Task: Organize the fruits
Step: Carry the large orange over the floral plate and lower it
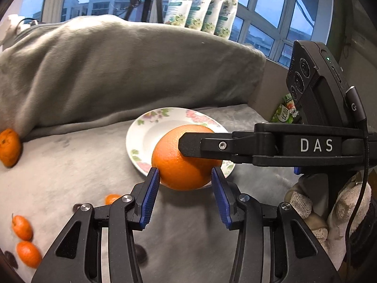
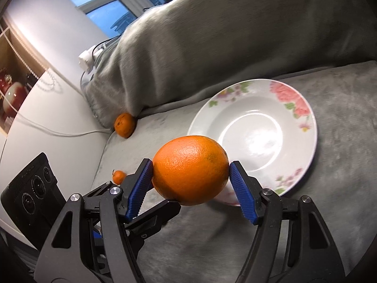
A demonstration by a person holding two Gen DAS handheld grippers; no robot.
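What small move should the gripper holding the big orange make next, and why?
Probably carry it forward a little and lower it: the right gripper grips the orange above the near rim of the floral plate, whose centre is bare.

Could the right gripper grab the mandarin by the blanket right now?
Probably not: the right gripper is shut on the big orange, so its jaws are full. The mandarin itself lies exposed against the blanket.
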